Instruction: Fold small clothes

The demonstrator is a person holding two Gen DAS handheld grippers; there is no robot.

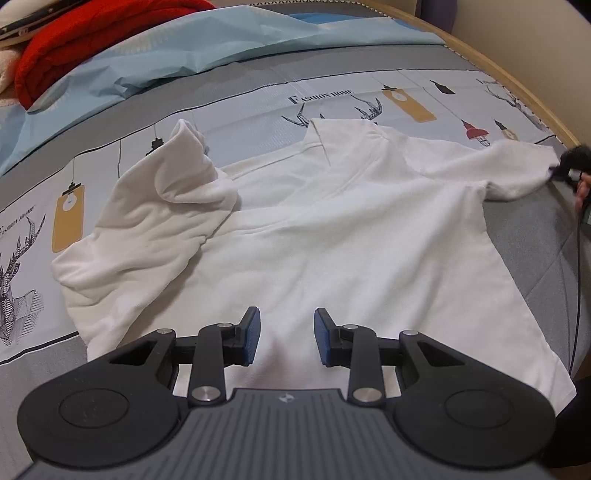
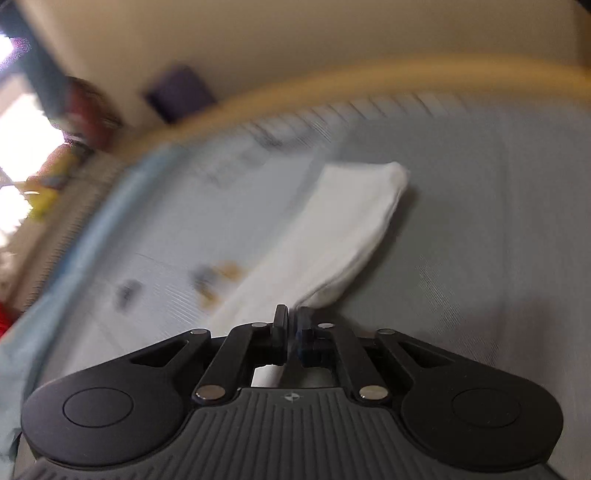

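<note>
Pinching the sleeve tip of the white shirt (image 1: 332, 229) on the bed (image 1: 524, 236), our right gripper (image 2: 291, 332) is clamped tight. Our left gripper (image 1: 283, 338) hovers wide apart over its hem

So it's a bed (image 1: 524, 258) with a grey cover and a wide printed band, lamps and deer heads plus "Fashion Home" lettering. A white polo shirt (image 1: 332, 236) lies spread across it, one sleeve bunched up. Further back there's a crumpled light blue sheet (image 1: 177, 51), with a red garment (image 1: 92, 33) behind it.
</note>
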